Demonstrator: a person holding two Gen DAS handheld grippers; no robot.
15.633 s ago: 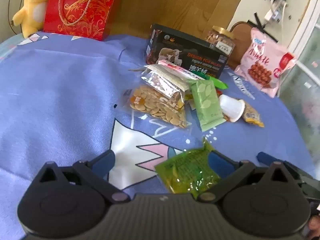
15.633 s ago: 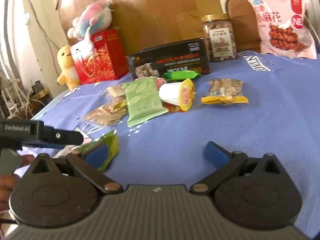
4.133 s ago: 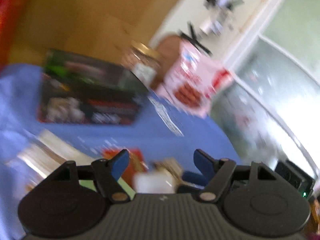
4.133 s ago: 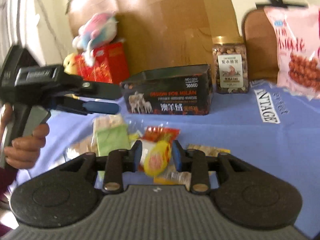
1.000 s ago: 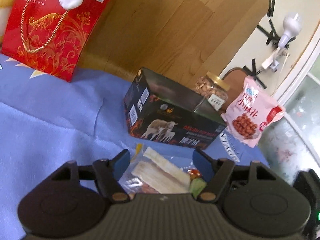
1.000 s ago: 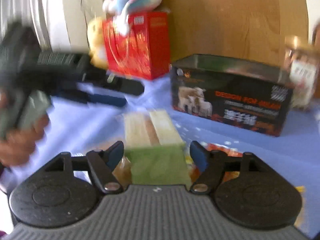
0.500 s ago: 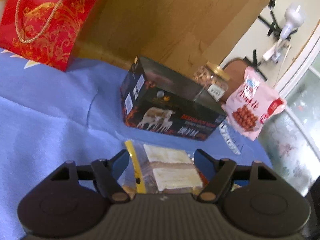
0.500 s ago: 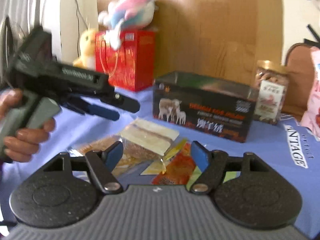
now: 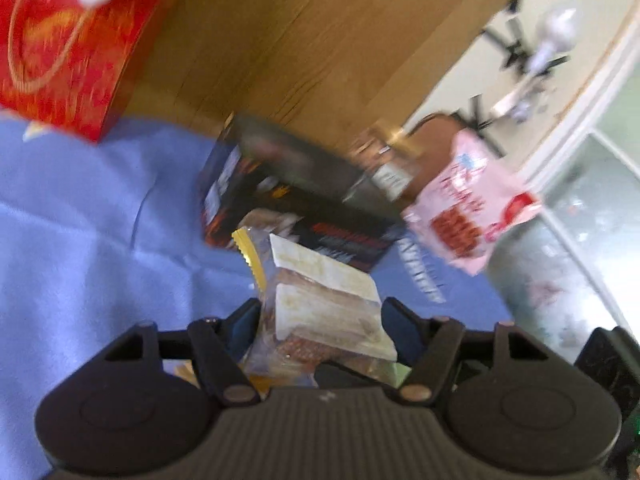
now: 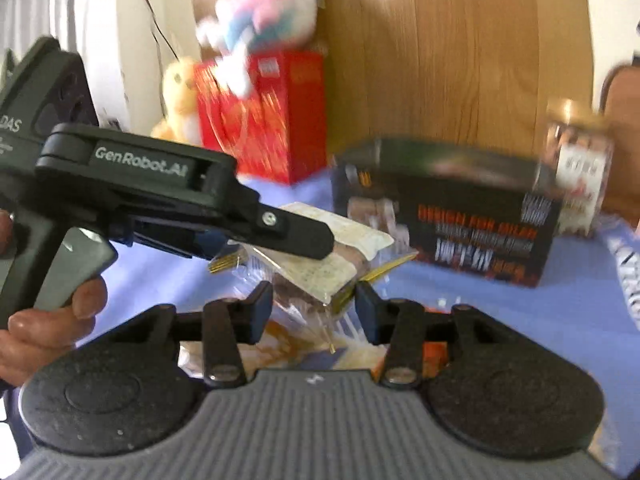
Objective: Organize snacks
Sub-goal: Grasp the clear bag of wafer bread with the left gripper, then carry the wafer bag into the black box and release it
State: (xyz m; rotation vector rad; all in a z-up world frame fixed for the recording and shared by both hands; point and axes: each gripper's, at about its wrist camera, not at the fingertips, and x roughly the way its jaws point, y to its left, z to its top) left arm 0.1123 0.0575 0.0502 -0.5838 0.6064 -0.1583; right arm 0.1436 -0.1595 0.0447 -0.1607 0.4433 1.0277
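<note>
A clear snack packet [image 9: 320, 300] with pale wafer bars and a gold edge sits between the blue pads of my left gripper [image 9: 320, 316], which is shut on it and holds it lifted off the blue cloth [image 9: 100, 220]. In the right wrist view the same packet [image 10: 324, 256] hangs from the left gripper [image 10: 280, 236]. My right gripper [image 10: 316, 308] has its jaws partly closed on either side of the packet's lower corner; contact is unclear. Loose snack packets [image 10: 304, 344] lie under it. The open black box [image 9: 296, 200] stands behind.
A red gift bag [image 9: 68, 48] stands at the back left with plush toys [image 10: 256, 28] on it. A nut jar [image 9: 388, 160] and a pink snack bag [image 9: 468, 208] stand right of the black box. A wooden board [image 9: 320, 40] backs the table.
My left gripper has closed on the wafer packet and lifted it off the pile. My right gripper's jaws have narrowed and moved in close under the packet.
</note>
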